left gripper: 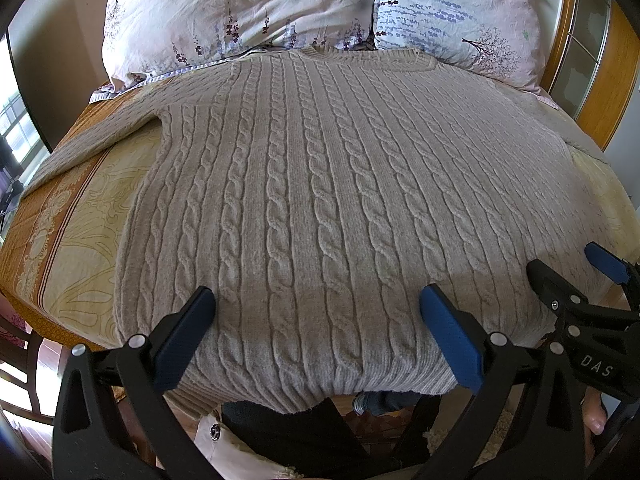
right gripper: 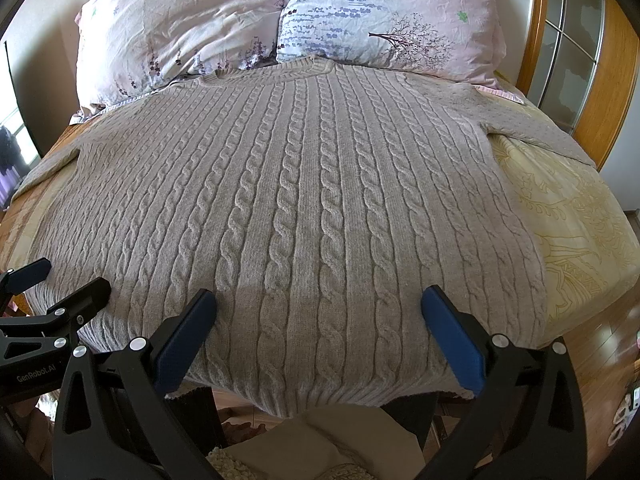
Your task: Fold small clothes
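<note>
- A beige cable-knit sweater [left gripper: 320, 184] lies flat, face up, on the table [left gripper: 36, 216], collar toward two pillows [left gripper: 240, 12].
- My left gripper [left gripper: 316, 312] and right gripper [right gripper: 318, 312] hover spread wide over its hem, holding nothing.
- I should pinch both hem corners evenly.

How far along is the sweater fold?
Done: the cable-knit sweater lies spread flat, neckline toward the pillows, both sleeves out to the sides. In hand: nothing; the left claw and right claw sit open over the hem, gripping no fabric. Left: every fold, as no sleeve or edge is turned in.
</note>
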Demonstrator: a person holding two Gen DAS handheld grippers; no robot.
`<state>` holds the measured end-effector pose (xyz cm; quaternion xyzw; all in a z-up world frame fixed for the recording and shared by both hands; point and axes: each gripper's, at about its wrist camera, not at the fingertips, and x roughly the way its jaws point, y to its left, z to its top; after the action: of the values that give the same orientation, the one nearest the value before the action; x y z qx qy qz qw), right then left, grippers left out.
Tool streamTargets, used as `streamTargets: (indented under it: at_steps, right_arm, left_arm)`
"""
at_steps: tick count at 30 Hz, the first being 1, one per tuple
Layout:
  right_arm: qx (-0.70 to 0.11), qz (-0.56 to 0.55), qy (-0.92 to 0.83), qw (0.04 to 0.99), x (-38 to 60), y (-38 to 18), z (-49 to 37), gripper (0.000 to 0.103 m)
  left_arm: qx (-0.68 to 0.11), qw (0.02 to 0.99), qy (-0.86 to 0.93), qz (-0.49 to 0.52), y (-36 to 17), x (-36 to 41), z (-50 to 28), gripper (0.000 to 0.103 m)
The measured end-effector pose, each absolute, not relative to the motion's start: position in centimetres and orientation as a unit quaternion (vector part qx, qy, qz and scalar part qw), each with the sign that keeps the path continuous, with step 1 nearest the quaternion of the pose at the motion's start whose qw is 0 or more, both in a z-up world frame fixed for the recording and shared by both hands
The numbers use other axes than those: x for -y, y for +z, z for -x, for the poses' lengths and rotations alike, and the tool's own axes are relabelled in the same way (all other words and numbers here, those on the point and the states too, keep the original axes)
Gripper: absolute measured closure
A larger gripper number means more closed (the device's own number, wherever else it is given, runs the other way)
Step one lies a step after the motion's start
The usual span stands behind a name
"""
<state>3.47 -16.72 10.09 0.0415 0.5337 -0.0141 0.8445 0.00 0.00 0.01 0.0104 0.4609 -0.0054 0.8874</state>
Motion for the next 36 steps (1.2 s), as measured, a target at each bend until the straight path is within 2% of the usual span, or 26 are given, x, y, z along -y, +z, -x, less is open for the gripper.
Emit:
streamTargets:
  at_steps: [36]
  right_arm:
    - [-0.533, -0.039, -0.009, 0.845, 16.14, 10.73, -3.82, 0.001]
  left_arm:
    - [-0.467, 0.884, -0.006, -0.012, 0.13, 0.03, -0.16, 0.002]
